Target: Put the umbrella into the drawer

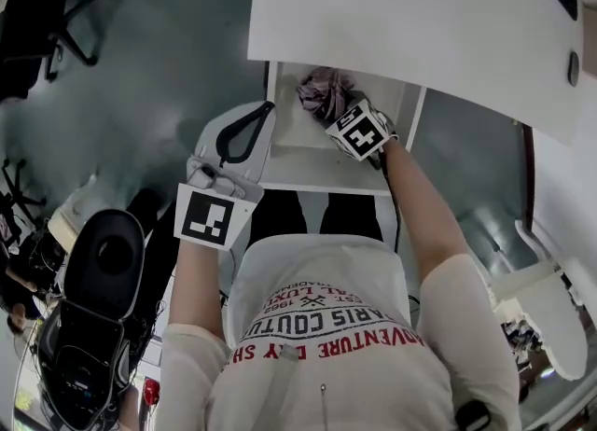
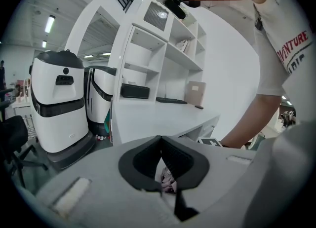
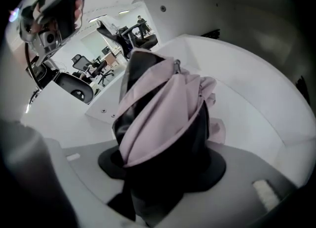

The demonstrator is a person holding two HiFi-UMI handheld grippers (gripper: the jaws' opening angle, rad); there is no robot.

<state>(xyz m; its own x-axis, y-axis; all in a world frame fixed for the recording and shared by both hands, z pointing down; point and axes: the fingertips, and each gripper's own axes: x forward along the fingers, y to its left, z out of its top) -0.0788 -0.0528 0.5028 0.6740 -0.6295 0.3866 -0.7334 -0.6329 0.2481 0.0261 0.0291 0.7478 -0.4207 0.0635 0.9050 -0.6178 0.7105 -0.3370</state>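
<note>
The folded umbrella, mauve-pink fabric over black, hangs inside the open white drawer under the desk. My right gripper points steeply down into the drawer and is shut on the umbrella. In the right gripper view the umbrella fills the space between the black pads, with the drawer's white inside round it. My left gripper hovers at the drawer's left front corner, its tips together and nothing held. Through the gap below the tips of the left gripper a bit of the umbrella shows.
The white desk top overhangs the back of the drawer. A black office chair stands far left and a black machine near left on the grey floor. White machines and a shelf unit stand beyond the desk.
</note>
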